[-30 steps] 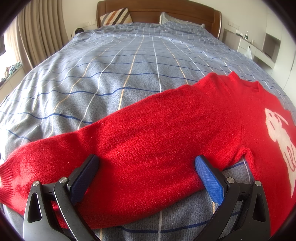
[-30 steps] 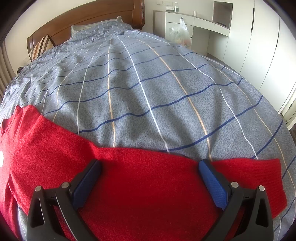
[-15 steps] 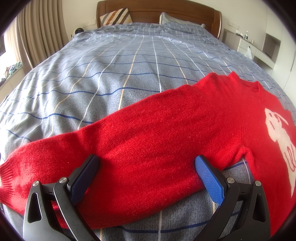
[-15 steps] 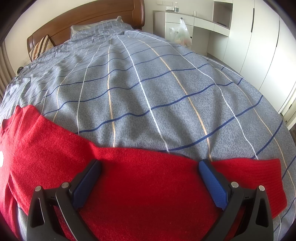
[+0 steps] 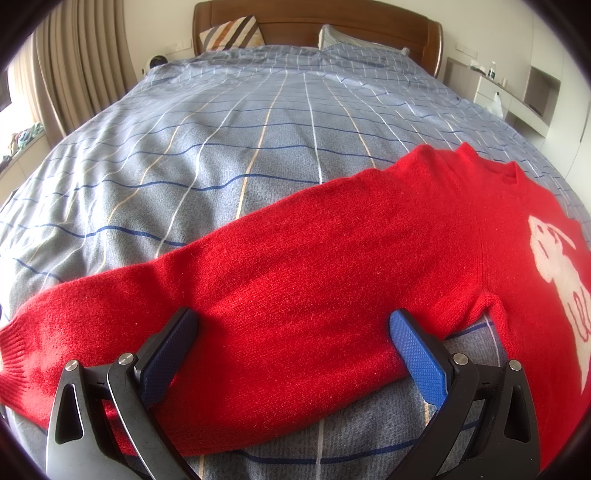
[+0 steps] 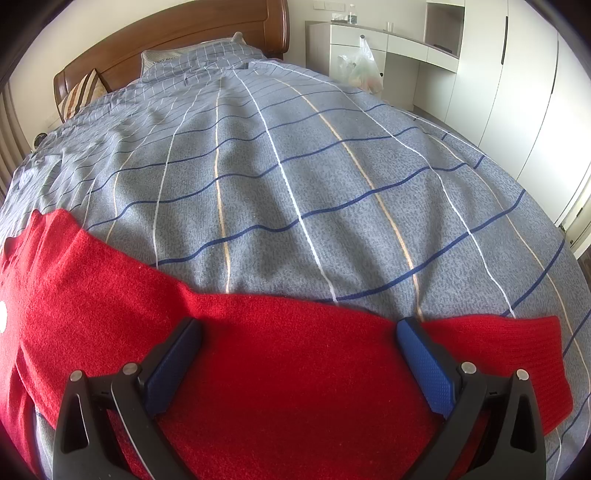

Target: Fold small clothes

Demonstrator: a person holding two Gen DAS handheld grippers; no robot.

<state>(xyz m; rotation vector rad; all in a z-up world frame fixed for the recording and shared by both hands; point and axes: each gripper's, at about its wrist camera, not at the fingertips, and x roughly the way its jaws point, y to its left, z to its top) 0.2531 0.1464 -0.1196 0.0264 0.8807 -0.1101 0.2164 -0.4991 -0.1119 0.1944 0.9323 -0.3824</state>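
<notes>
Red sweater (image 5: 332, 266) sleeves lie between both wide-spread tongs, seemingly touching.

A bed (image 5: 258, 155) with a grey-blue checked cover stretches ahead of both tongs, ending far off at a wooden headboard (image 5: 332, 18). A striped pillow (image 5: 231, 31) leans against it, ahead and left of the left tongs. Beige curtains (image 5: 81, 70) hang far left. Ahead and right of the right tongs stand a white desk (image 6: 402, 48), a plastic bag (image 6: 360, 70) and tall white wardrobe doors (image 6: 517, 85).
</notes>
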